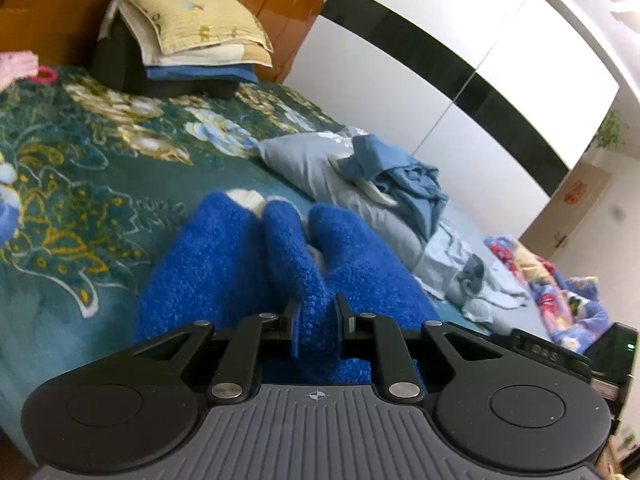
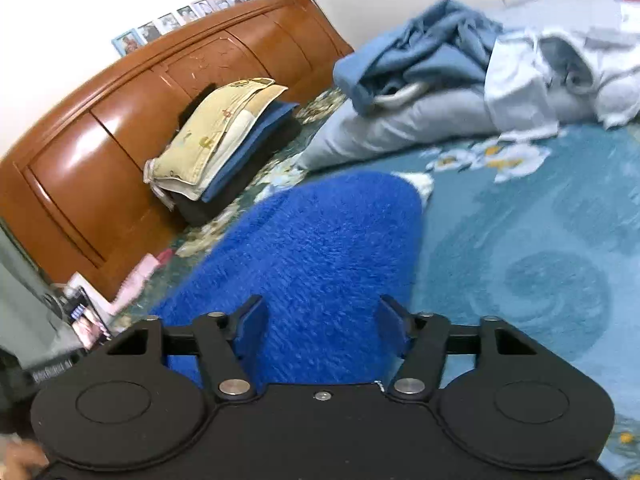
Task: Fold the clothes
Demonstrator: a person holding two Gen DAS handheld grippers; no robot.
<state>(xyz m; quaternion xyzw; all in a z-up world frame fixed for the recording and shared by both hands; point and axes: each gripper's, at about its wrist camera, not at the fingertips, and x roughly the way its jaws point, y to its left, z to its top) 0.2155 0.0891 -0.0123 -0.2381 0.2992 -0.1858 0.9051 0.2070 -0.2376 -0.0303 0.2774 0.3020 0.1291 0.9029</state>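
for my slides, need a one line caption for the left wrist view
Left gripper pinching a bunched fold of blue fleece garment above a floral bedspread.

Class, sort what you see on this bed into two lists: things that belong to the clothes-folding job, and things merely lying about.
Belonging to the job:
- fuzzy blue garment, pinched by the left gripper, under the open right gripper
- unfolded blue-grey clothes heap
- folded stack by the headboard

Lying about:
- wooden headboard
- floral bedspread
- colourful blanket
- photos on the wall
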